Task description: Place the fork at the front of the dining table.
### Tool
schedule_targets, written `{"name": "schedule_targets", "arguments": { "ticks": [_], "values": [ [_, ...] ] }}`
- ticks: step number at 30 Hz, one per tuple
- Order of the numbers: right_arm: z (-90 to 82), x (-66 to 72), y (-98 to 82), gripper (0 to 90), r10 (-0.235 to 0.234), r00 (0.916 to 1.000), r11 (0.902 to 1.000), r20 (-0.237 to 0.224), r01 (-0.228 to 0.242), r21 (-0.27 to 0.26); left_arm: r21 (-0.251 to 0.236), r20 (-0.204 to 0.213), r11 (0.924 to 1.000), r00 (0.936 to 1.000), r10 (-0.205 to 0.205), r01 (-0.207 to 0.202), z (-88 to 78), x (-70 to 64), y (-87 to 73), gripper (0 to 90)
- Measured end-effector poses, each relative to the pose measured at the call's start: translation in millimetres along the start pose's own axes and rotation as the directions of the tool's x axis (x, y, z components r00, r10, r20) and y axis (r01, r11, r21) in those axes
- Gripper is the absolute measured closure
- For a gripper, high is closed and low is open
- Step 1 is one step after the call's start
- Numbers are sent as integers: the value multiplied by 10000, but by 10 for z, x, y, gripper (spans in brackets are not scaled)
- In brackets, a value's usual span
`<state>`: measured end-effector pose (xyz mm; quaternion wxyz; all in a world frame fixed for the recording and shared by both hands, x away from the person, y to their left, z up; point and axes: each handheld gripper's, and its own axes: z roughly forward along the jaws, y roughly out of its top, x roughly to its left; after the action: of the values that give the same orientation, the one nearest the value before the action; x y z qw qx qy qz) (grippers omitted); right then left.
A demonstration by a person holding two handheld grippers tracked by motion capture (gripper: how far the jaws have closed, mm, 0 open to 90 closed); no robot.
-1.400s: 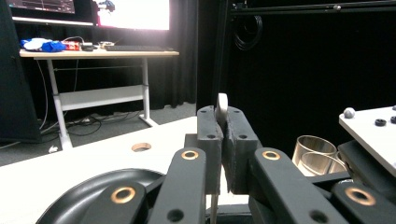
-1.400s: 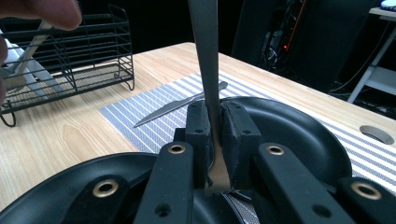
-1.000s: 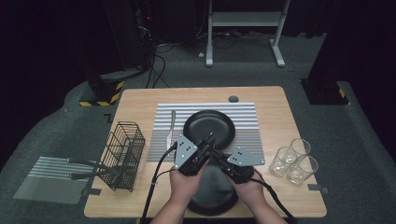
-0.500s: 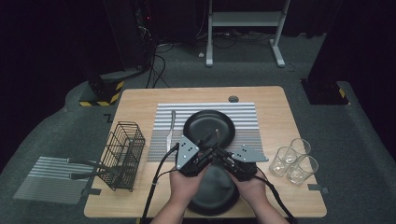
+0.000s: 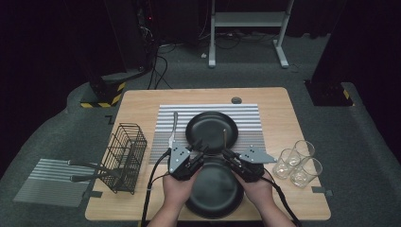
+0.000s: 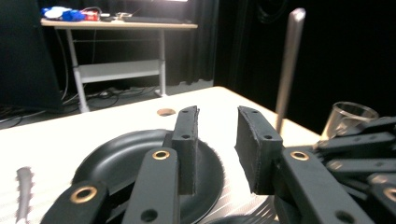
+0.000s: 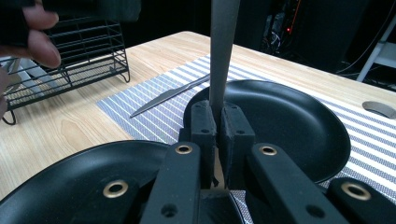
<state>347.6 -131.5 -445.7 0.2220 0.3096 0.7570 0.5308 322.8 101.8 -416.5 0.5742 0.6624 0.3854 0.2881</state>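
Our left gripper has just let its jaws spread, and nothing sits between them now; we read that as the handover done, with the utensil left to the other side. Our right gripper is clamped on the upright metal utensil handle, centre of the high view, between the far black plate and the near black plate. Both hands sit low at bottom centre, jaws aimed up-frame

Tool parted, black plate, upright utensil handle
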Motion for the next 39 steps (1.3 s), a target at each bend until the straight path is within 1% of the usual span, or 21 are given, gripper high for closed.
{"name": "schedule_targets", "arguments": {
  "ticks": [1,2,3,4,6,8,9,15,16,19,21,23,24,25,27,29,33,34,35,37,39],
  "values": [
    [1,3,-2,849,84,10000,10000,4,-84,-8,48,-97,9999,9999,-140,141,-7,12,-22,688],
    [5,2,-3,849,83,10000,9999,35,-82,-91,113,-136,9999,9999,-9,11,-13,47,-41,687],
    [-9,-4,1,849,57,10000,10000,-2,-57,24,142,-191,9999,9998,-92,95,-17,69,-63,687],
    [-20,1,6,849,245,9997,9997,-11,-245,90,208,-239,9997,9997,-94,98,-27,96,-83,685],
    [-31,-17,5,848,292,9996,9996,-34,-292,10,281,-454,9996,9990,-60,73,-57,144,-134,681],
    [-36,-21,-2,847,261,9996,9997,-54,-261,-43,439,-572,9989,9983,-123,149,-75,196,-183,679],
    [-37,-32,-5,847,106,9999,9999,-47,-106,-69,531,-643,9985,9979,-127,161,-88,238,-220,678],
    [-42,-49,-12,847,99,9999,9999,-17,-99,-68,878,-1031,9956,9944,-231,322,-166,382,-372,676],
    [-47,-45,-16,847,210,9998,9998,9,-210,-14,920,-1077,9952,9939,-224,324,-184,410,-395,676],
    [-55,-73,-27,847,70,9999,9999,120,-69,-82,1044,-1290,9939,9914,-224,360,-242,493,-467,674],
    [-76,-76,-33,848,343,9993,9994,167,-344,56,1136,-1409,9925,9896,-291,453,-274,546,-521,672],
    [-82,-106,-35,848,217,9995,9998,226,-218,42,1261,-1571,9910,9873,-243,444,-304,599,-571,666],
    [-86,-108,-38,849,328,9991,9995,252,-329,34,1372,-1688,9897,9855,-180,416,-319,628,-595,665],
    [-90,-116,-40,848,366,9989,9993,290,-365,-20,1483,-1849,9878,9826,-193,473,-329,657,-619,665],
    [-104,-132,-40,848,366,9988,9993,327,-365,-30,1589,-1954,9852,9802,-322,640,-344,709,-667,666],
    [-115,-146,-40,848,491,9981,9988,378,-489,-64,1709,-2056,9836,9784,-220,581,-356,739,-713,666],
    [-139,-177,-46,848,570,9971,9984,498,-568,-66,1842,-2223,9803,9745,-296,718,-379,766,-797,666],
    [-147,-185,-47,848,561,9970,9984,534,-560,-37,1969,-2183,9789,9758,-109,550,-384,779,-815,667],
    [-148,-199,-49,848,504,9970,9987,591,-499,-103,1978,-2256,9781,9741,-185,644,-384,772,-833,667],
    [-162,-211,-51,848,653,9959,9978,619,-648,-97,2172,-2252,9750,9743,26,476,-396,788,-870,667],
    [-179,-233,-52,848,568,9960,9984,690,-568,-31,2228,-2330,9731,9724,-60,594,-399,801,-910,666]
  ]
}}
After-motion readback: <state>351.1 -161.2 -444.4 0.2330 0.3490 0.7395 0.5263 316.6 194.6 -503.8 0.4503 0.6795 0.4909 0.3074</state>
